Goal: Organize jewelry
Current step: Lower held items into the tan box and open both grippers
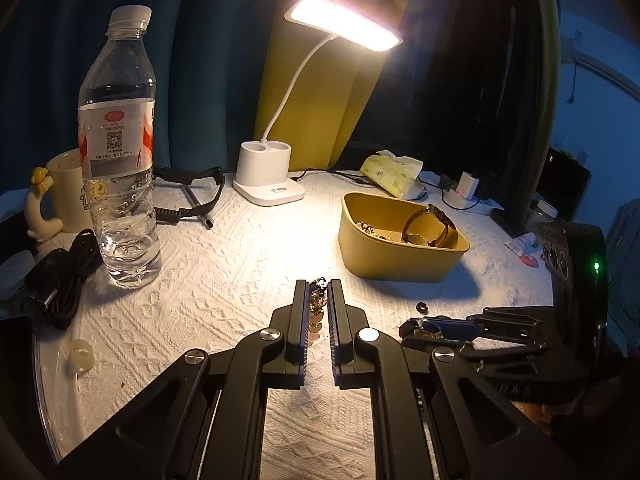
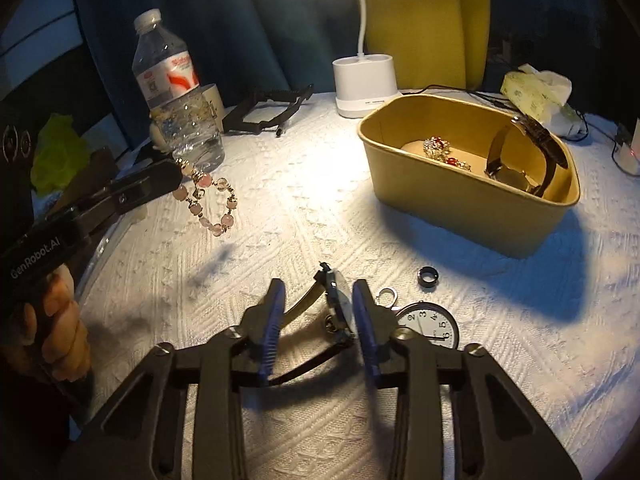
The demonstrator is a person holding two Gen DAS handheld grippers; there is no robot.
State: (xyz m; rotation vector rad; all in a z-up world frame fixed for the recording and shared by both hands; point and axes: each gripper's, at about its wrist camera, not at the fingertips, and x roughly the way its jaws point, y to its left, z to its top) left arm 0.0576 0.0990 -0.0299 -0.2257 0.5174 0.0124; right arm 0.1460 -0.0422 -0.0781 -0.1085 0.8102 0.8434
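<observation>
Dangling pink-beaded bracelet (image 2: 208,200) (gold spacers).

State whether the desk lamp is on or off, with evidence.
On. The lamp head glows bright, casting warm light and sharp shadows across the white cloth.

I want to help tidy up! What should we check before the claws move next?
1. Left claw holds the bead bracelet off the cloth: ok.
2. Yellow box is open, with room inside: ok.
3. Right claw sits around the wristwatch: ok.
4. Right claw squeezing the watch firmly: cannot tell.
5. Black ring and pocket watch put away: not ok.
</observation>
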